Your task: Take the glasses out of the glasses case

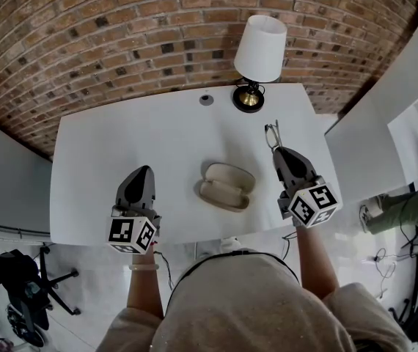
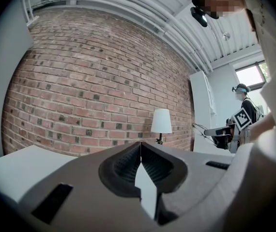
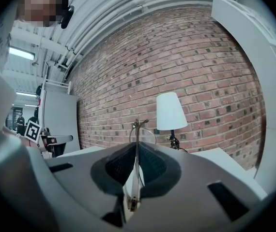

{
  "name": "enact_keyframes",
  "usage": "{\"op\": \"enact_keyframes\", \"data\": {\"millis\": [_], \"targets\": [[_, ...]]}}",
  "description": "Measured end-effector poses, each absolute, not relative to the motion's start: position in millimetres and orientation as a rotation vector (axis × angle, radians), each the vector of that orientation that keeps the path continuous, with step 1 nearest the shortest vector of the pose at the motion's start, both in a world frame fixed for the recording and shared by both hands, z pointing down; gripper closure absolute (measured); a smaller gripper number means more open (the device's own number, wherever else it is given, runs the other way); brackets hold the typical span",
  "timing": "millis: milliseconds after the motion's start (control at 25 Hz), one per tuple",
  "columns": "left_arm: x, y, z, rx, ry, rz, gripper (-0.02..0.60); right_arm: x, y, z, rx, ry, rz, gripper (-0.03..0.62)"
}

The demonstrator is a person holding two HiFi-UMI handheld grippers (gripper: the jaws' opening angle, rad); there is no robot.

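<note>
White table (image 1: 121, 145), case (image 1: 226, 187) near front edge

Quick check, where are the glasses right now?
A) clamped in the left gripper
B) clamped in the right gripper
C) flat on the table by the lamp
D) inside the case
B: the right gripper has its jaws shut on the frame of the glasses, and the case lies open without them.

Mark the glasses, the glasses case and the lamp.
glasses (image 3: 136, 141): right gripper view, on the upright bar of the frame.
glasses case (image 1: 226, 185): head view, in the middle, where its open halves meet.
lamp (image 1: 260, 48): head view, on the white shade.
</note>
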State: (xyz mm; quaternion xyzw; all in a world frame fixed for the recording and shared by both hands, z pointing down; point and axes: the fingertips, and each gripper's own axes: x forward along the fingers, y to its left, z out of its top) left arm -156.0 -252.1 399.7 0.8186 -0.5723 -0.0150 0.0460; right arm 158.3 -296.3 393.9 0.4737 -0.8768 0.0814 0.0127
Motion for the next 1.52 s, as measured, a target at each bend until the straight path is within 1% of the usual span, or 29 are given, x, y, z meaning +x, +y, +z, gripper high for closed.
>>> {"op": "enact_keyframes", "data": {"millis": [1520], "targets": [[-151, -246, 407, 2.488, -1.725, -0.017, 0.575, 172, -289, 395, 1.518, -2.724, 0.268, 0.574]]}}
